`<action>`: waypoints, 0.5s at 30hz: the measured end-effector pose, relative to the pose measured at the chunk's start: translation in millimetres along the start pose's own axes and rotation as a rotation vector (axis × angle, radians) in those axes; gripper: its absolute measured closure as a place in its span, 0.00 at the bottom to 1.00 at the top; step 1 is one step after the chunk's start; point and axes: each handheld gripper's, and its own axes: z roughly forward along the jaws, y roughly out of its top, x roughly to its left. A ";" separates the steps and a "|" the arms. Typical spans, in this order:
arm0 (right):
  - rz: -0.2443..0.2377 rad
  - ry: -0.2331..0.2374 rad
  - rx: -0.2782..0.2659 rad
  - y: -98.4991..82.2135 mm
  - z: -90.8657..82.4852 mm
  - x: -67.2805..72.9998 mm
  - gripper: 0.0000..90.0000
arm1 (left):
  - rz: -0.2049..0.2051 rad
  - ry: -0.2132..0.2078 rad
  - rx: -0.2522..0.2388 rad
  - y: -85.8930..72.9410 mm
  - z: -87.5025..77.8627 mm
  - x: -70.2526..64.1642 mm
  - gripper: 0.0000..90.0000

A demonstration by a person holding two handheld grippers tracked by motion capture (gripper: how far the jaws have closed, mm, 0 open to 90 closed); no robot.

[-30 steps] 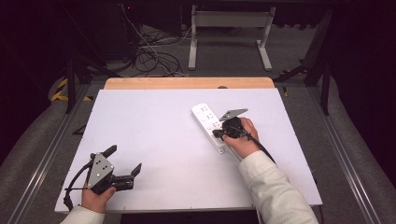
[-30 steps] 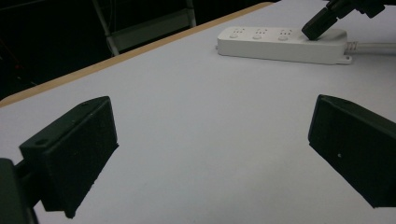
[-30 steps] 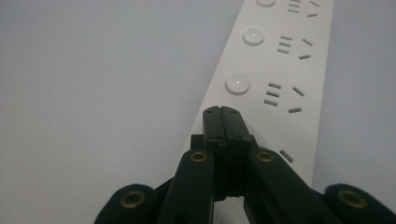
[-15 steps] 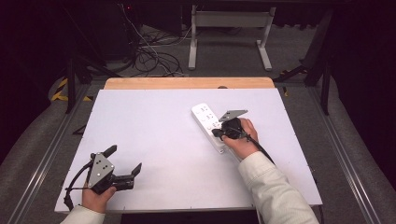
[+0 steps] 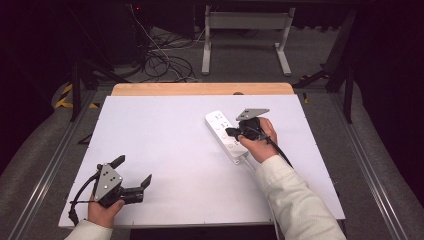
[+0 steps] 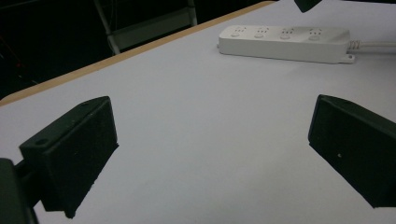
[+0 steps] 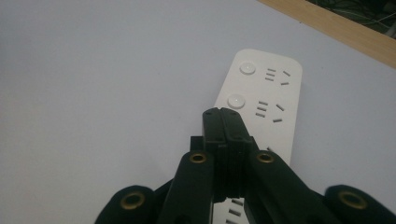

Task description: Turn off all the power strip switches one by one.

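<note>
A person seated at the near edge of a white-topped table [image 5: 170, 150] works with a hand-held gripper in each hand. The right gripper [image 5: 231, 132], black with a grey three-cornered plate on top, is poised over a long white plastic power strip [image 5: 223, 131] that lies flat on the right half of the table, running diagonally from the far side toward the person. The right forearm, in a pale sleeve [image 5: 295, 200], reaches up from the bottom right corner, the hand [image 5: 260, 139] wrapped around the gripper body and the wrist bent so the tool points left across the strip. In the right gripper view its two jaws are pressed together with nothing between them, their joined tip directly above the strip beside the second round white button [image 7: 236, 101]; whether the tip touches the strip cannot be told.

The left gripper [image 5: 131, 172] rests low at the near left corner of the table, well apart from the strip, held in the left hand [image 5: 104, 212] with its jaws pointing right and away. Its jaws stand wide open and hold nothing; in the left gripper view the power strip lies far off between them, across bare tabletop.
</note>
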 end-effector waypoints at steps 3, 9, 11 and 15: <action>-0.008 -0.012 0.011 4.4 6.4 -2.0 1.00 | -0.005 0.000 0.000 -0.3 0.4 0.6 0.02; 0.013 -0.021 0.030 6.0 20.1 -7.1 1.00 | -0.007 0.001 -0.003 -0.3 0.0 0.6 0.02; 0.014 -0.025 0.034 5.7 24.4 -7.1 1.00 | -0.007 0.001 -0.004 -0.3 -0.3 0.8 0.02; 0.012 -0.028 0.032 4.7 28.3 -7.7 1.00 | -0.006 0.001 -0.005 -0.2 -0.4 0.9 0.02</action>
